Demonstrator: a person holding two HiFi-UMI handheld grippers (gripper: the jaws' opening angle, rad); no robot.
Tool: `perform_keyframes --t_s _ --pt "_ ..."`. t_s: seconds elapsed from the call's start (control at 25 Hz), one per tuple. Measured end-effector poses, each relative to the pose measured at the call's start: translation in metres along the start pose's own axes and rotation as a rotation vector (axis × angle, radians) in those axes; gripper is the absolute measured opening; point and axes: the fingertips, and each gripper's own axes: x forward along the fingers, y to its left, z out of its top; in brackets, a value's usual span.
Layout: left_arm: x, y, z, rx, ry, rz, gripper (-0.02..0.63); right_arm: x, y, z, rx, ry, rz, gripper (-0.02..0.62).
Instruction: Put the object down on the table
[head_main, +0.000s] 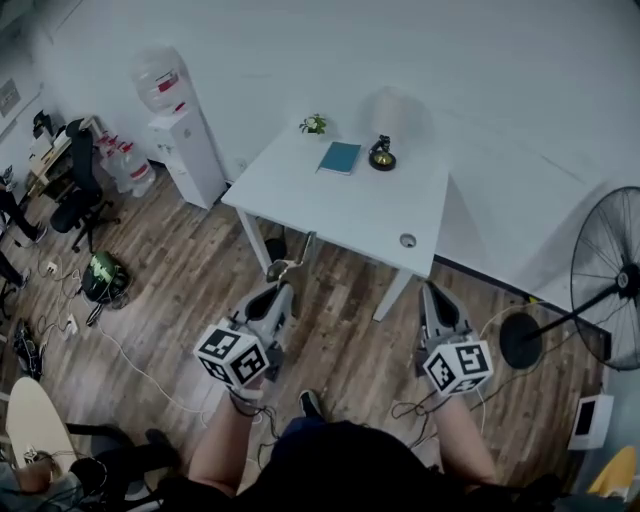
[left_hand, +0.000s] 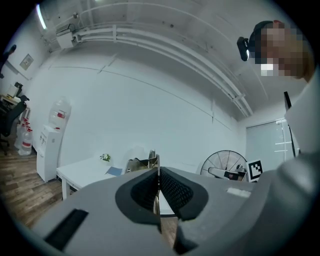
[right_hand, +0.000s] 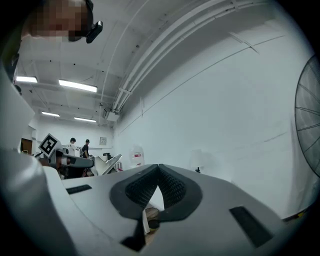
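Observation:
My left gripper is shut on a thin metal object that sticks out past its tips. In the left gripper view the pads close on that object at the gripper. The gripper hangs over the wooden floor, just short of the near edge of the white table. My right gripper is level beside it, also short of the table. Its jaws meet with nothing between them. The right gripper view also shows the held object off to the left.
On the table lie a blue book, a small plant, a dark ornament and a small round thing. A water dispenser stands left of the table and a standing fan to the right. Cables and a chair sit at far left.

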Motion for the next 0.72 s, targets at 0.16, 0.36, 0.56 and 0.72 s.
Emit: perform_keyframes --t_s 0.16,0.36,0.56,0.72 --pt "-0.006 0.063 0.003 -0.022 0.002 0.006 0.008 0.048 0.032 -0.013 -0.027 0.031 0.003 0.005" --pt "-0.001 0.115 0.003 -0.058 0.013 0.0 0.008 0.093 0.053 -0.024 -0.038 0.071 0.0 0.005" --pt "0.015 0.146 -0.008 -0.093 0.034 -0.01 0.008 0.124 0.052 -0.041 -0.036 0.115 -0.014 0.005" --pt "0.047 0.161 -0.019 -0.111 0.068 -0.019 0.008 0.149 0.033 -0.052 -0.021 0.127 -0.018 0.005"
